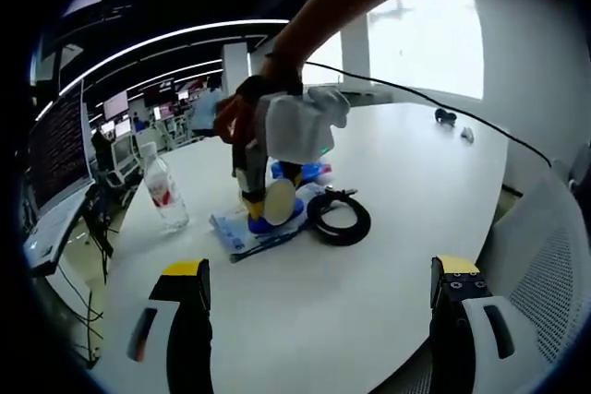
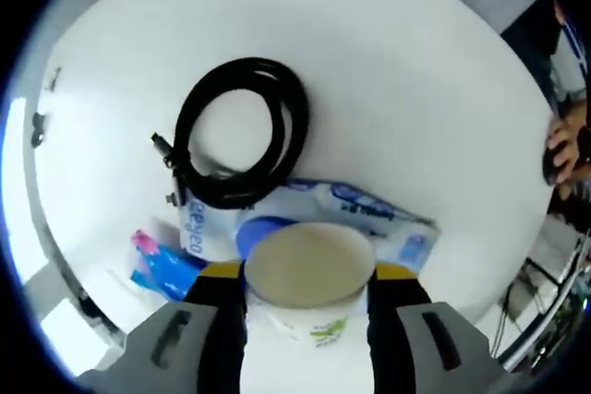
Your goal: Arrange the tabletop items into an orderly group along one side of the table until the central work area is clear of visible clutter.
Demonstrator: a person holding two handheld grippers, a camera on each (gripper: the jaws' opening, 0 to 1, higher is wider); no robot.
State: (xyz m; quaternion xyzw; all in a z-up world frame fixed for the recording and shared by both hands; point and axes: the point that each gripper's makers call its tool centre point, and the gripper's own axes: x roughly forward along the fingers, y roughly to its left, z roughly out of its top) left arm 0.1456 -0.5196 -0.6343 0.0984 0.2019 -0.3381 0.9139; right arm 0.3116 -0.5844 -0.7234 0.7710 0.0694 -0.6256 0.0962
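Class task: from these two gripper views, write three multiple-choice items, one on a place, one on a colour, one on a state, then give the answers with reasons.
1. Where does the coiled cable lie?
A. On the white table
B. Inside the cup
C. On a chair

2. What colour is the cable?
A. Red
B. Black
C. Yellow

3. What is the right gripper doing?
A. Standing open over nothing
B. Holding the water bottle
C. Shut on the paper cup

Answers: 1 A, the coil rests flat on the tabletop beside the blue-printed packet. 2 B, the coil is dark black. 3 C, both fingers press the cup's sides.
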